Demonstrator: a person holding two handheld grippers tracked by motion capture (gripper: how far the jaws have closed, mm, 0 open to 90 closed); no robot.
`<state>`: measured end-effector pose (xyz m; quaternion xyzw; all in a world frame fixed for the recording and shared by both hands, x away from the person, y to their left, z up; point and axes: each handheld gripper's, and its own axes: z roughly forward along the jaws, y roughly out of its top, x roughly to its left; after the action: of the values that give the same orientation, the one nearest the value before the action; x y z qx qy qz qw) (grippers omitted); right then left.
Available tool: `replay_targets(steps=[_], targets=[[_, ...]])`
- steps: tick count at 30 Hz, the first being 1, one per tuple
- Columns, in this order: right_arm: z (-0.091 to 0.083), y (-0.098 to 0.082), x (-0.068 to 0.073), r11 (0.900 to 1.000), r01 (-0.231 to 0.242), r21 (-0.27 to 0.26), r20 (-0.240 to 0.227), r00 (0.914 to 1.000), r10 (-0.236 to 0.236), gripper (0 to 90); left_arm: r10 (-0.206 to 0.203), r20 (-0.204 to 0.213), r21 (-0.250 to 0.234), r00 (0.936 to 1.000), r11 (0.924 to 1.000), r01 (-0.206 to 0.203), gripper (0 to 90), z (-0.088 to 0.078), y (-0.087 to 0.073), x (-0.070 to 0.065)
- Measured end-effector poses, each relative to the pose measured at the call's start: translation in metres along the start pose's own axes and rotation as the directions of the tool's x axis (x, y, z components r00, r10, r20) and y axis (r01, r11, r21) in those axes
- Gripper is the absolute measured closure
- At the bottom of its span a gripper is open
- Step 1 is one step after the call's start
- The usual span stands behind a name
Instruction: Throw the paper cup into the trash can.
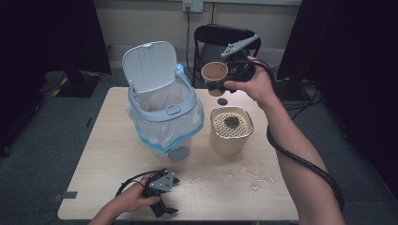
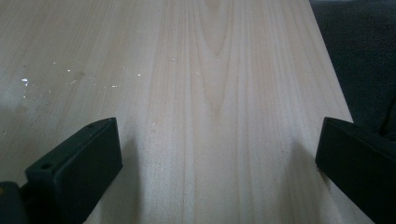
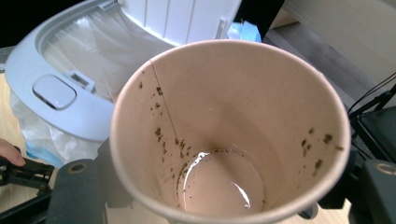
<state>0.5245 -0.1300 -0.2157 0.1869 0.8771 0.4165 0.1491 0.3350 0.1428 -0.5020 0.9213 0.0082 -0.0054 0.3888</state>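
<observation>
Brown paper cup (image 1: 214, 72) gripped in the right gripper (image 1: 220, 84), raised above the far side of the pale wooden table (image 1: 117, 154).
Its jaws clamp the cup's sides; dark flecks and a little liquid remain inside. Below sit a beige strainer canister (image 1: 230, 131) and a lidded white bin (image 1: 162, 112). The left gripper (image 1: 162, 206) rests near the table's front edge, jaws wide apart with nothing between.
</observation>
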Motion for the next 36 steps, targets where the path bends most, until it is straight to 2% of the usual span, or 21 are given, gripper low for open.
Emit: replay_targets(steps=[7,19,27,36], targets=[[0.005,0.015,0.004,1.000,0.013,-0.005,-0.011,0.9999,-0.013,26.4,0.004,0.000,0.002,1.0000,1.0000,-0.004,0.0,0.000,0.000,0.000],[0.017,0.030,0.013,0.999,0.030,-0.013,-0.047,0.9984,-0.031,26.3,0.005,-0.002,0.003,1.0000,1.0000,-0.005,0.0,0.000,0.000,0.000],[0.020,0.043,0.017,0.999,0.039,-0.022,-0.051,0.9979,-0.040,26.4,0.004,-0.001,0.002,1.0000,1.0000,-0.004,0.0,0.000,0.000,0.000],[0.035,0.055,0.026,0.998,0.056,-0.020,-0.074,0.9956,-0.058,26.4,0.005,0.001,0.002,1.0000,1.0000,-0.005,0.0,0.000,0.000,0.000]])
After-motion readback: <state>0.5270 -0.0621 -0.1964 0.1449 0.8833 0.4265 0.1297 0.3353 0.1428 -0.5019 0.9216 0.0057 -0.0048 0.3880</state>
